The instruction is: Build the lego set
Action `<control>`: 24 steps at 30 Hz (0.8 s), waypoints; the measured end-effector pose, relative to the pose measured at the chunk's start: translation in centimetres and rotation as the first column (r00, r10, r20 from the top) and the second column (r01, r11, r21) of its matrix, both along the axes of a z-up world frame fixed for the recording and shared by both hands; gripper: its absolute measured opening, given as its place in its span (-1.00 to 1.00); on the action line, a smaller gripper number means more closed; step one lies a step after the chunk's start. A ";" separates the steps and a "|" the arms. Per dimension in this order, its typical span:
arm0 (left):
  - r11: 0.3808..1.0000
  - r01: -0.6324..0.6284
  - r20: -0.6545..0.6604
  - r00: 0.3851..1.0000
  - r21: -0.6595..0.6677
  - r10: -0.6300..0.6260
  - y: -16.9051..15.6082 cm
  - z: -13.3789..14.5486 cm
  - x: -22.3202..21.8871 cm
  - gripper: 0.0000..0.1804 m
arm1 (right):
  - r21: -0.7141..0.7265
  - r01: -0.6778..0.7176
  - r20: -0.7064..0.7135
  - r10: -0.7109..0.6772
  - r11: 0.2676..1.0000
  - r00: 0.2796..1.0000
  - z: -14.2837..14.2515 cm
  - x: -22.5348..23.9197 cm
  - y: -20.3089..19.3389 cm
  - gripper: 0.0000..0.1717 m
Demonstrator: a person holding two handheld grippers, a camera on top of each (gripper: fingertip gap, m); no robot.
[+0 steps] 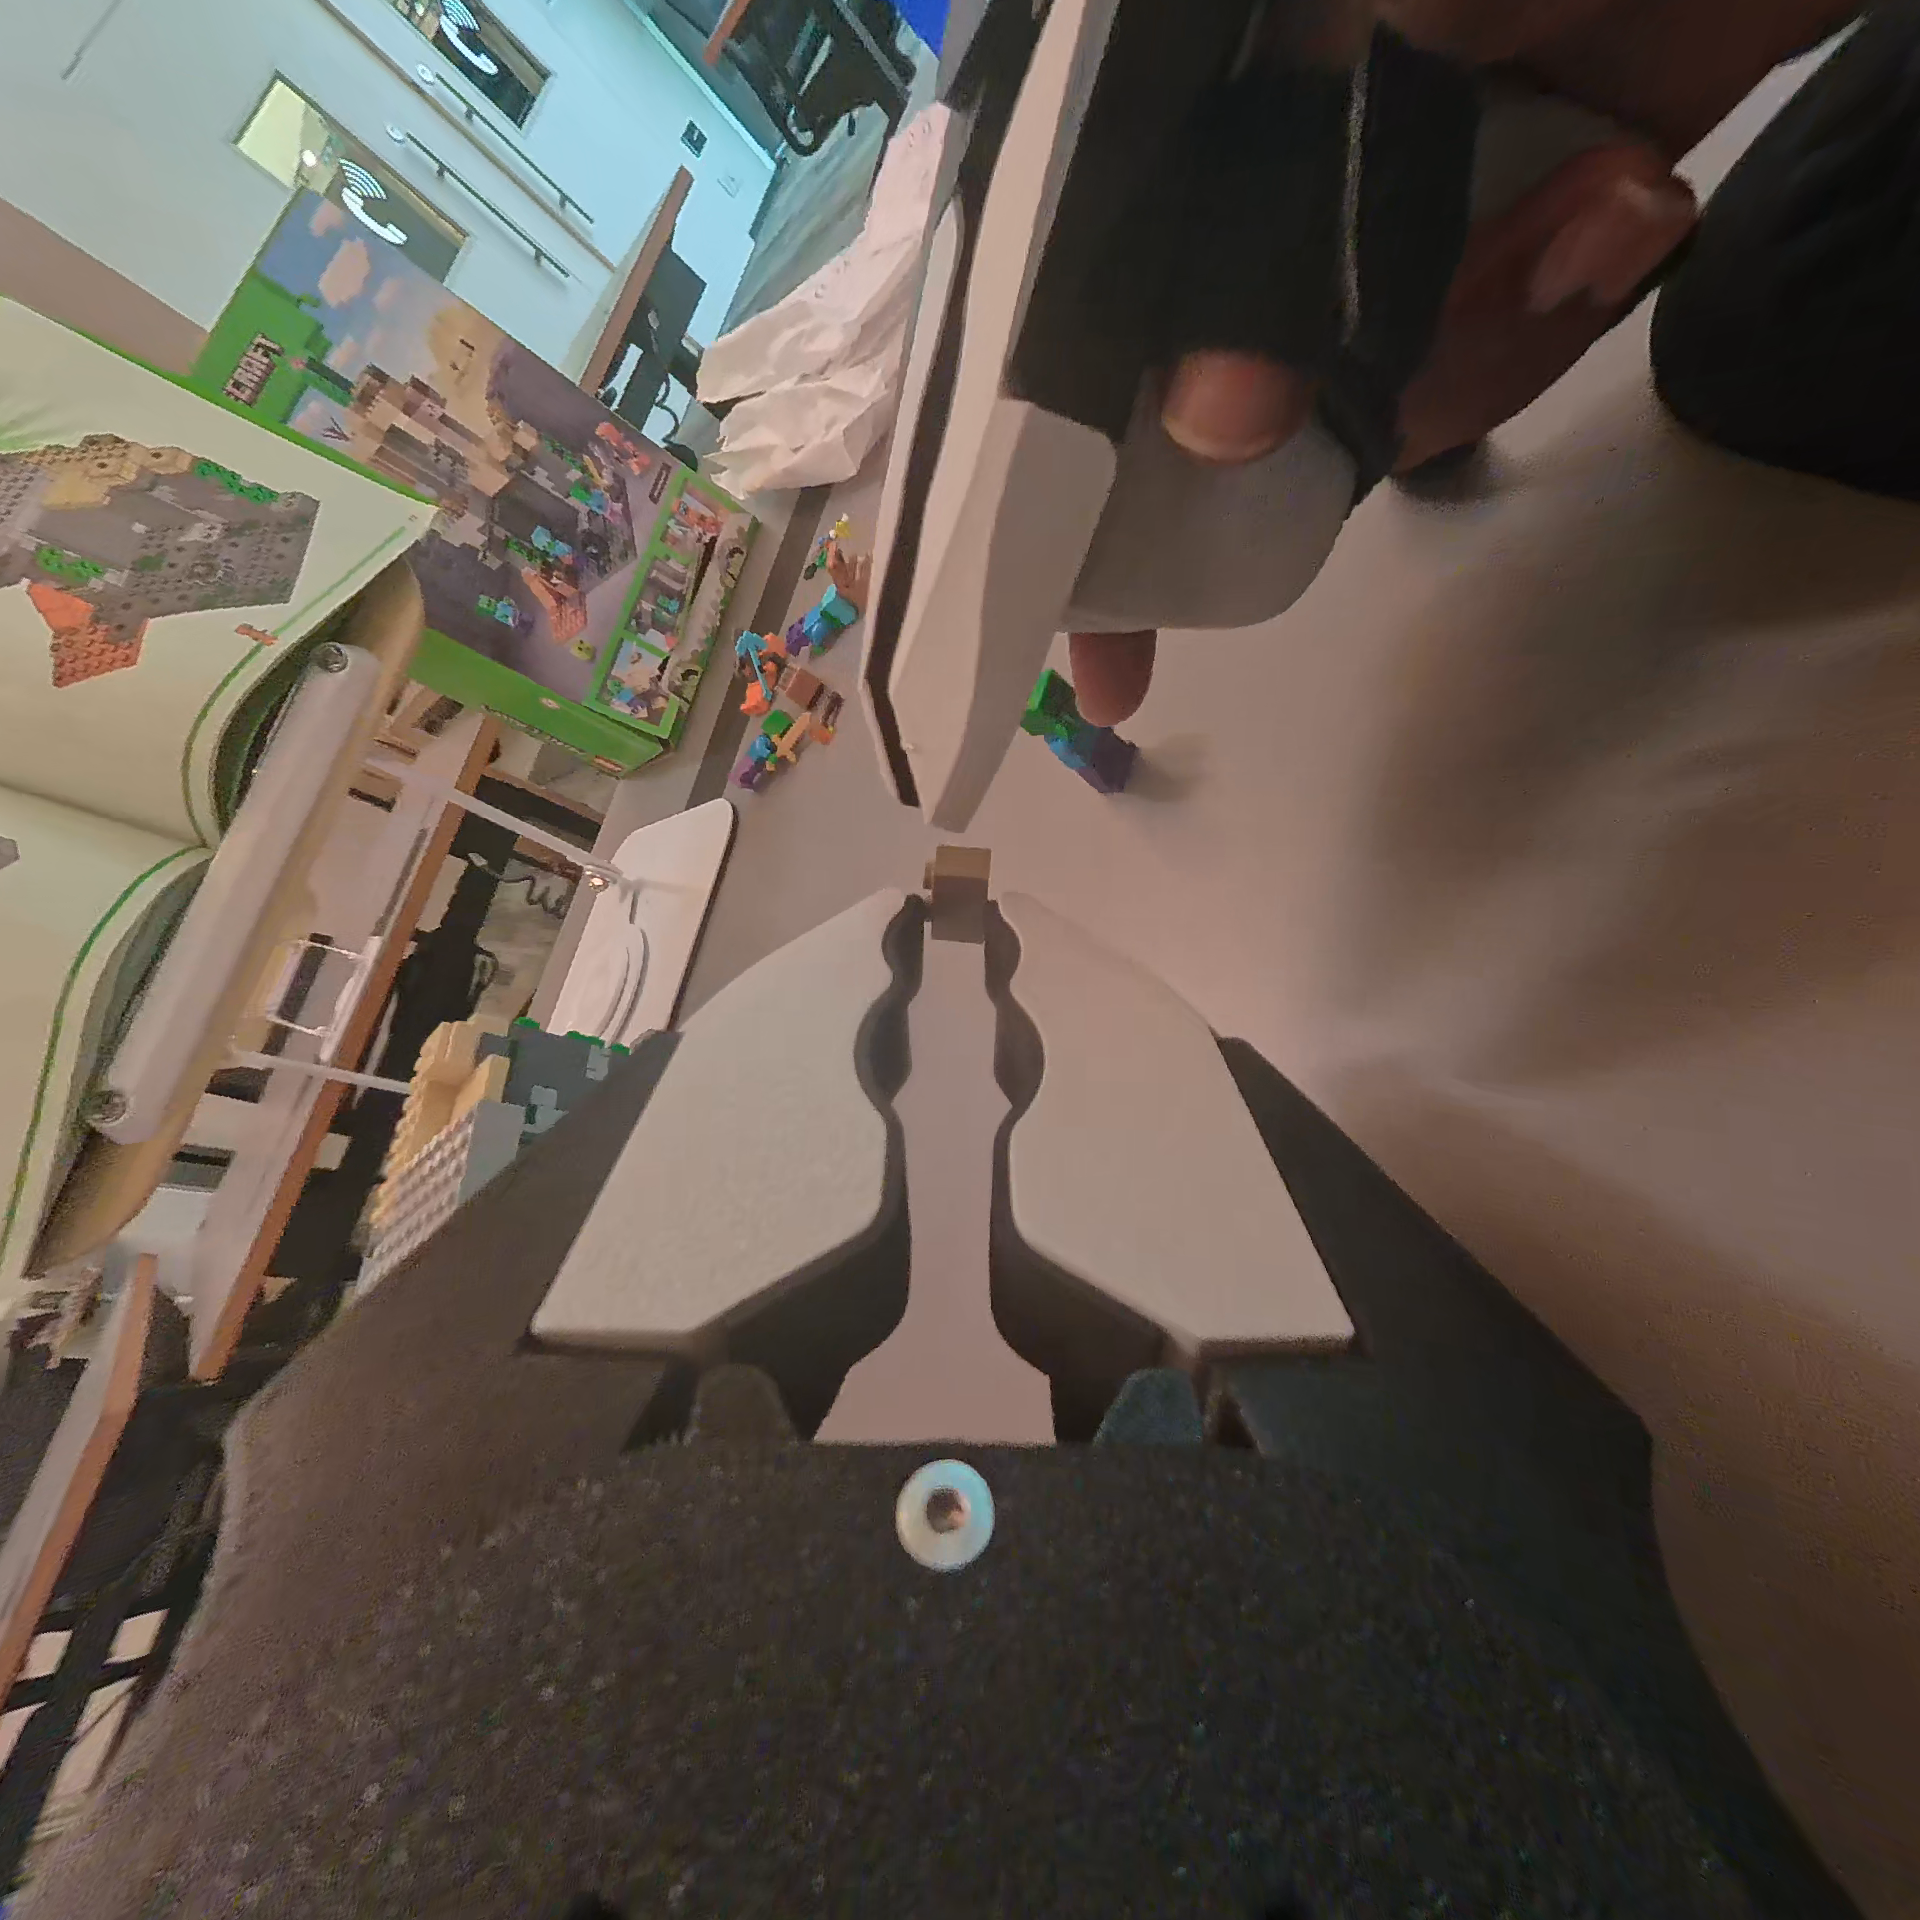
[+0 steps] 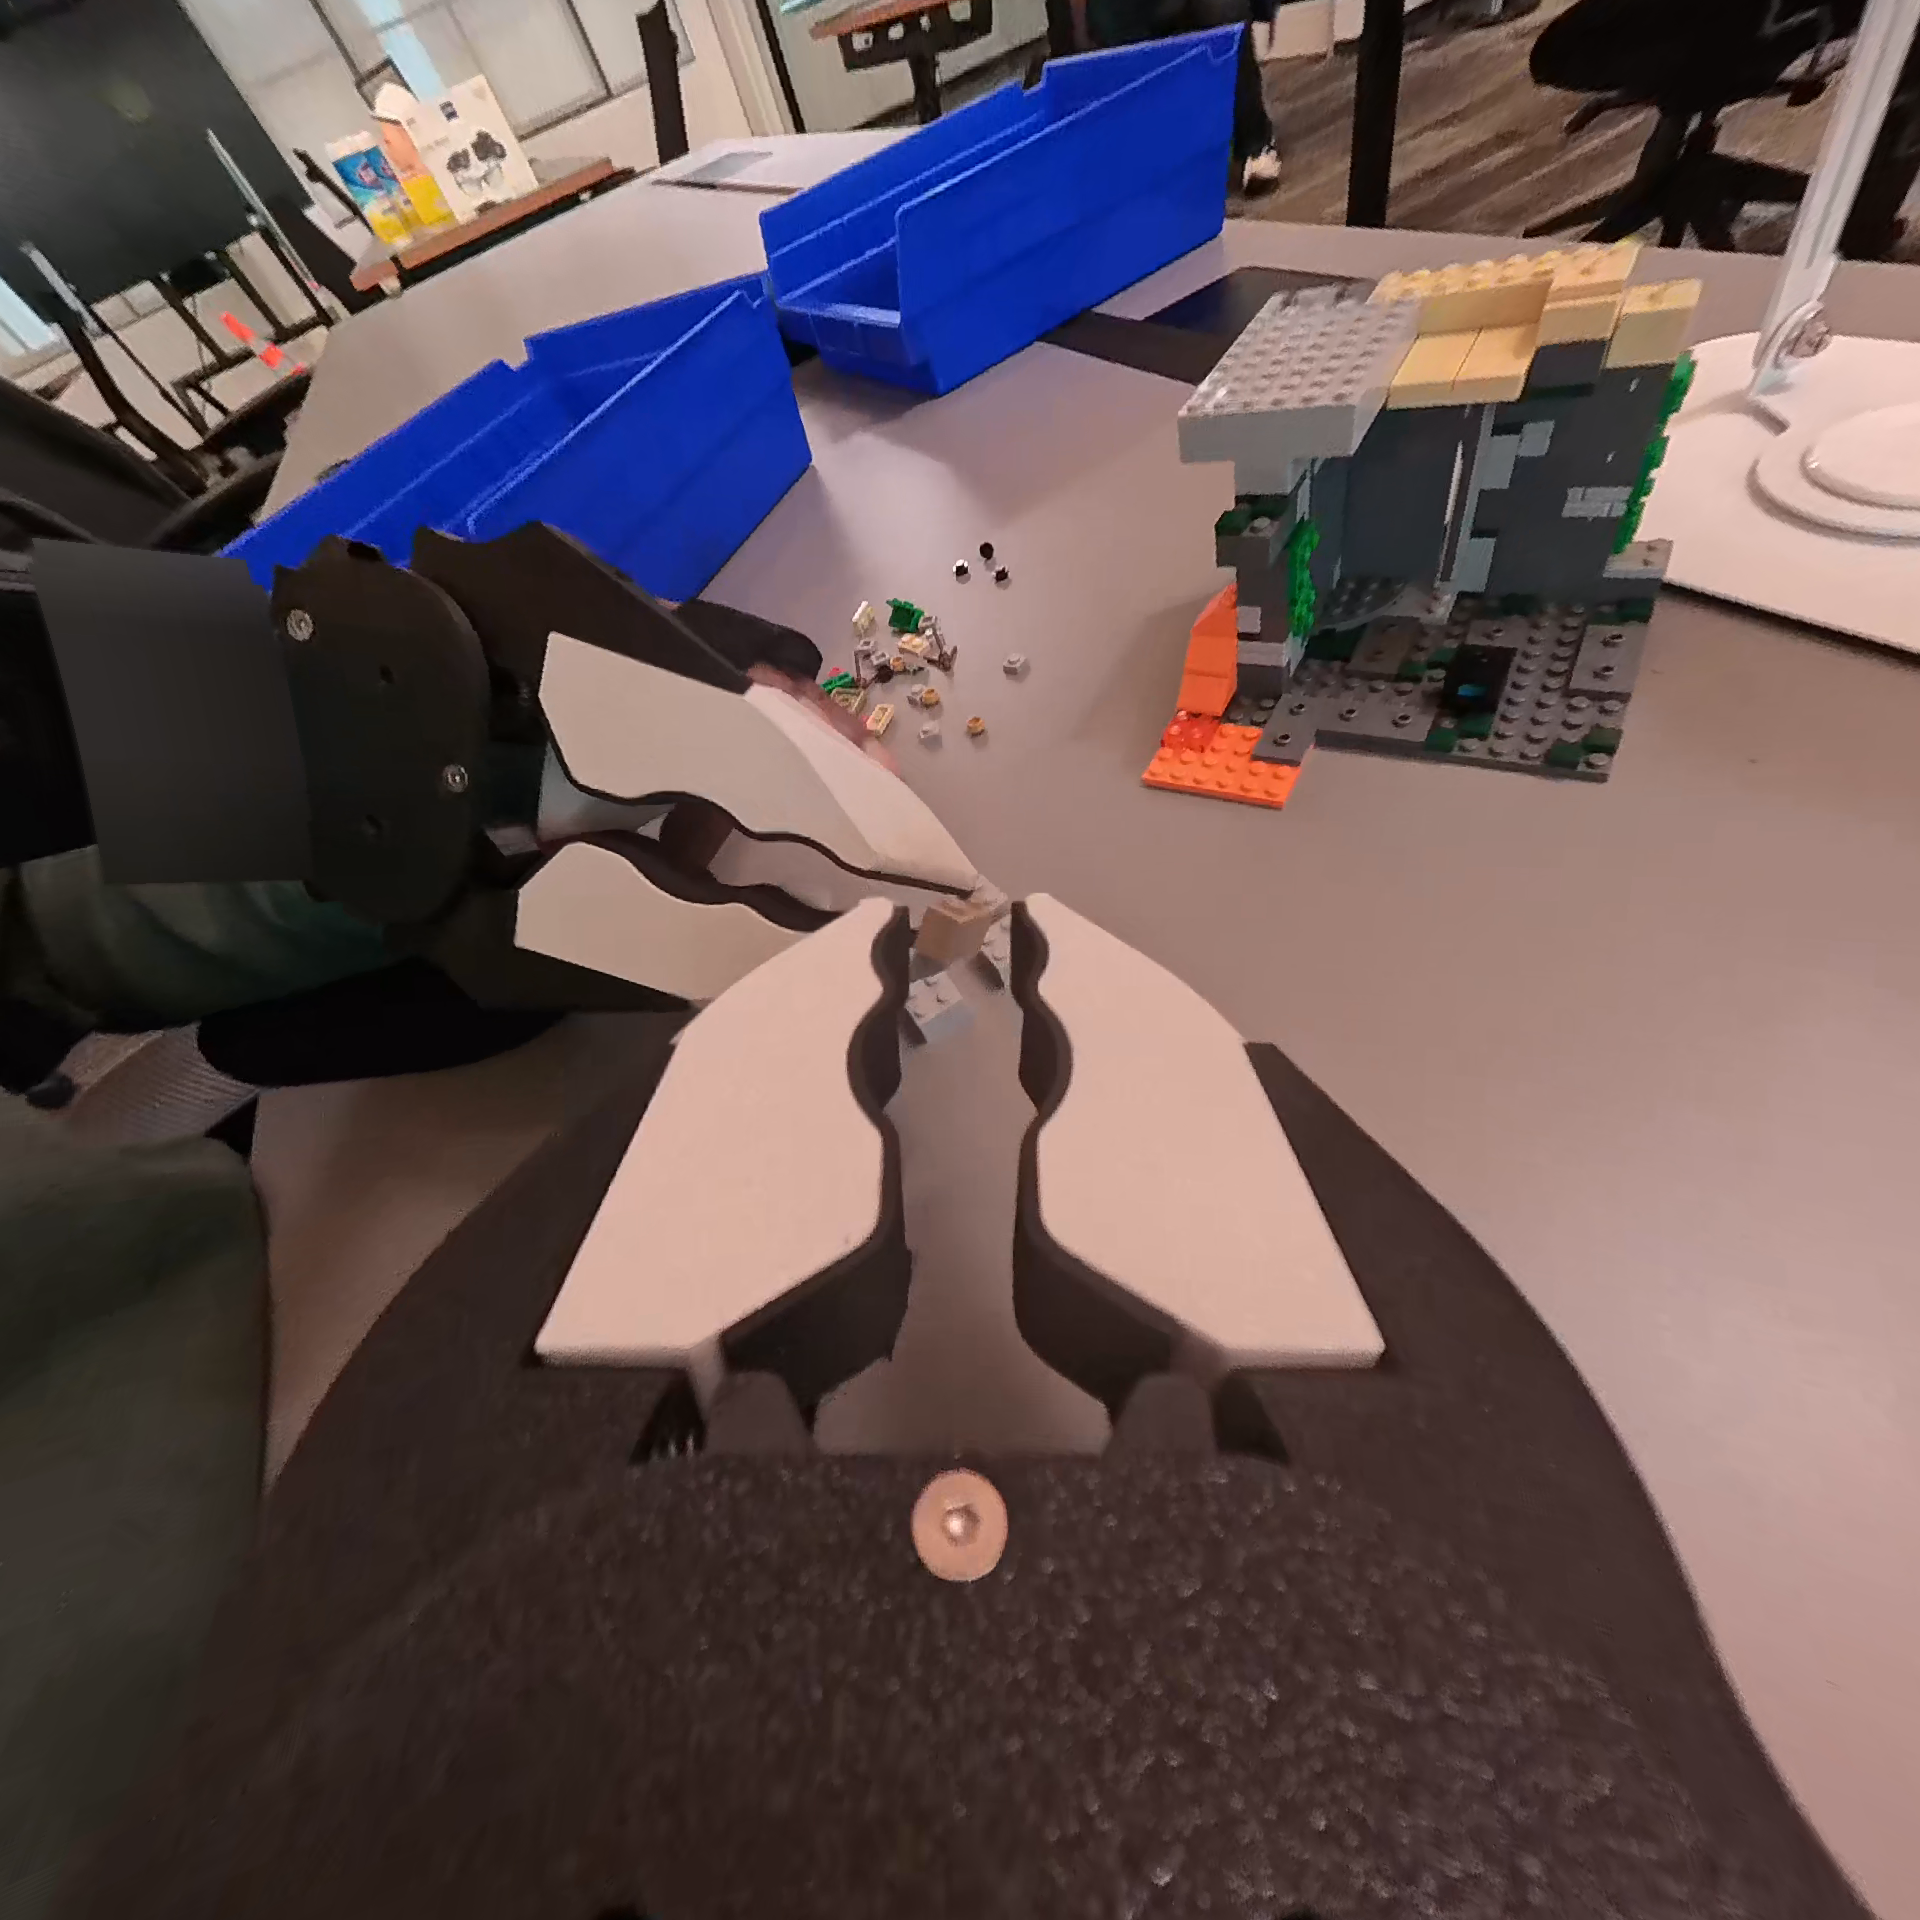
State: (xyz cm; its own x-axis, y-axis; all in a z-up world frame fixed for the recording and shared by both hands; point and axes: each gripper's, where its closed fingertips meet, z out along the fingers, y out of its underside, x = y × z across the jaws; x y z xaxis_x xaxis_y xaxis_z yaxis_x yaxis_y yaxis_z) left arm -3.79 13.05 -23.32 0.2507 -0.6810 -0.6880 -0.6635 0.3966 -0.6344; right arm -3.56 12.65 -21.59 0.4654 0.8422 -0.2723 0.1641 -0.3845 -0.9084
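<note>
Left wrist view: the left gripper [image 1: 957, 909] pinches a small tan brick [image 1: 958, 896] at its tips. Right gripper [image 2: 957, 928] stands slightly spread around that brick [image 2: 951, 933], seemingly not pressing it. Beneath lies a grey piece [image 2: 940, 1013] on the grey table [image 2: 1455, 1039]; a brick building [image 2: 1455, 499] and blue bins [image 2: 644, 416] stand beyond.

Your left gripper [image 1: 954, 914] is closed on a small tan brick [image 1: 958, 896], both fingertips pressing its sides. Your right gripper [image 2: 954, 925] meets it tip to tip from the opposite side, fingers slightly parted; whether they bear on anything is unclear. Your right hand [image 1: 1351, 343], in a fingerless glove, wraps that gripper's body.
</note>
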 end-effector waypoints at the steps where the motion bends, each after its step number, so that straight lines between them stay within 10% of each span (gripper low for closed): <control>1: 1.000 -0.003 -0.013 1.000 0.020 0.003 0.1 -0.1 -0.1 -0.88 | -0.010 -0.015 0.006 0.015 1.000 1.000 -0.3 -0.1 -0.2 -0.79; 11: 0.993 0.027 -0.110 0.994 0.111 -0.015 -0.3 -0.9 0.0 -0.88 | -0.089 -0.026 0.027 0.029 0.996 0.999 -2.1 -0.9 -0.3 -0.90; 19: 0.876 0.308 0.237 0.944 -0.371 -0.232 -3.4 0.0 0.4 -0.63 | 0.231 -0.322 0.170 0.288 0.918 0.942 -1.6 0.4 -3.3 -0.91; 24: 0.811 0.391 0.270 0.916 -0.436 -0.297 -4.9 -0.3 0.9 -0.75 | 0.269 -0.389 0.139 0.364 0.881 0.921 -1.5 0.5 -4.6 -0.91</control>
State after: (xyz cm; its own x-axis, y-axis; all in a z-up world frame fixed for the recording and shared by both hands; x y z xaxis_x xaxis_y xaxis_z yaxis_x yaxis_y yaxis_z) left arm -2.91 8.19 -23.61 0.0251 -0.9738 -0.2261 -0.3956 0.1980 -0.8968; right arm -3.09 8.07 -23.06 0.1080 0.9936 0.0321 0.3232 -0.0045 -0.9463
